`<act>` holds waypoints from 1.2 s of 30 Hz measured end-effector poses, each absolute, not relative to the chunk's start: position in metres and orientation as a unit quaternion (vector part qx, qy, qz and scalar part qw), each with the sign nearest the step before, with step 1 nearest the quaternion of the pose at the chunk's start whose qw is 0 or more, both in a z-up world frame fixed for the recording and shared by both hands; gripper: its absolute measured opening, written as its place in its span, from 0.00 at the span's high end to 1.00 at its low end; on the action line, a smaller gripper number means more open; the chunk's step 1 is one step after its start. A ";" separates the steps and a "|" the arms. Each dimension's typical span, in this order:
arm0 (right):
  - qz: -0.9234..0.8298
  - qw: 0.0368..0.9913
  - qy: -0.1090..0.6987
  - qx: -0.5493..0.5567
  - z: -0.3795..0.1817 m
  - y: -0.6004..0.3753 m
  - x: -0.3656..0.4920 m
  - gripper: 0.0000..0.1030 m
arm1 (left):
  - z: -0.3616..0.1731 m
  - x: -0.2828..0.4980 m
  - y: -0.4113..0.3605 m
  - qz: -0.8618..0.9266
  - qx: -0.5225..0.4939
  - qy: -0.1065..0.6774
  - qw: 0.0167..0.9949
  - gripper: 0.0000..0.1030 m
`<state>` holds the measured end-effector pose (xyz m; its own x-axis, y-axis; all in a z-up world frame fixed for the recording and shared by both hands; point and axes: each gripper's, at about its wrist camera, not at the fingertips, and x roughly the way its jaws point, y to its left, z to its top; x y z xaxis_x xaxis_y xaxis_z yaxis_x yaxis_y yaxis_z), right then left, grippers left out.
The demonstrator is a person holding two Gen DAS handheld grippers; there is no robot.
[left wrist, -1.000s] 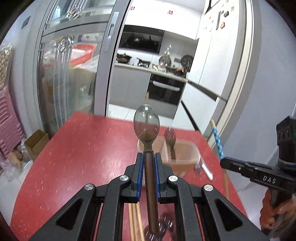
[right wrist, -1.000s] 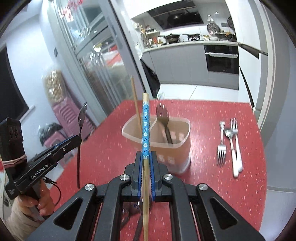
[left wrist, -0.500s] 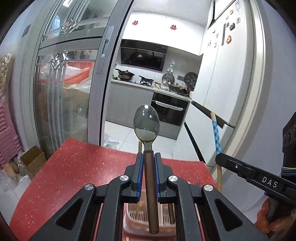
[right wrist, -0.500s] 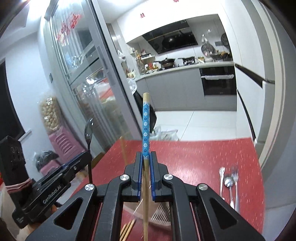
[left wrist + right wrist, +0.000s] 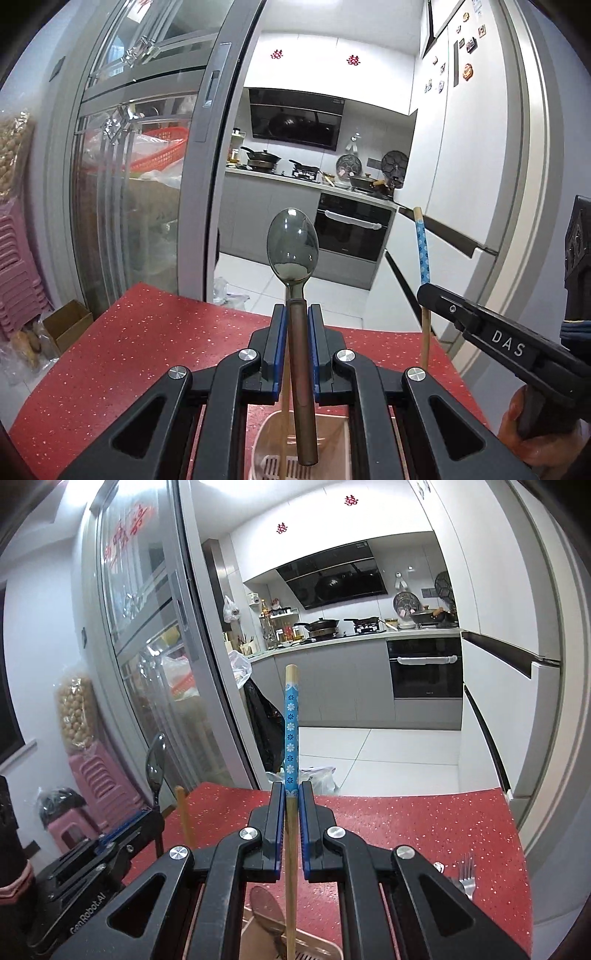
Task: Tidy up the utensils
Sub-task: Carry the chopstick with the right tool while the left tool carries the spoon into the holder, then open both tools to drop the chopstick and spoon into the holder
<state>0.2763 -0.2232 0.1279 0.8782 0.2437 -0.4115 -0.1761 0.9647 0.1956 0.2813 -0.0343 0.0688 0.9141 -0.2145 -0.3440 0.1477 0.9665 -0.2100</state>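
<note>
My left gripper (image 5: pixel 295 314) is shut on a dark-handled metal spoon (image 5: pixel 293 245), held upright with its bowl up and its handle end hanging over the pinkish utensil holder (image 5: pixel 271 439) below. My right gripper (image 5: pixel 291 790) is shut on a wooden chopstick with a blue flowered band (image 5: pixel 290 731), also upright over the holder (image 5: pixel 317 949). A dark spoon (image 5: pixel 264 904) and another chopstick (image 5: pixel 183 819) stand in the holder. Each gripper shows in the other's view: the right one (image 5: pixel 424 291), the left one (image 5: pixel 155 808).
The red speckled table (image 5: pixel 129 347) carries forks and a spoon (image 5: pixel 465 878) at the right. Beyond the far edge lie a glass sliding door (image 5: pixel 129 206), the kitchen and a white fridge (image 5: pixel 469 177). Pink stools (image 5: pixel 96 790) stand left.
Both grippers tilted up and moved over the holder, which dropped from mid-view to the bottom edge. Spoon and chopstick stayed gripped.
</note>
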 end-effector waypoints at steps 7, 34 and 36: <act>0.110 0.964 0.229 0.075 0.104 -0.226 0.271 0.92 | 0.043 0.275 -0.041 -0.087 -0.067 0.195 0.975 0.66; 0.141 0.938 0.307 0.079 0.076 -0.244 0.226 0.92 | 0.029 0.246 -0.029 -0.064 -0.006 0.260 0.964 0.66; 0.142 0.935 0.313 0.083 0.077 -0.245 0.223 0.91 | 0.030 0.240 -0.027 -0.059 -0.004 0.262 0.963 0.66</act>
<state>0.2234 -0.2450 0.0768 0.7640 0.3183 -0.5612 -0.2139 0.9456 0.2451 0.2396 -0.0267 0.0303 0.8557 -0.1166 -0.5042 0.1123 0.9929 -0.0390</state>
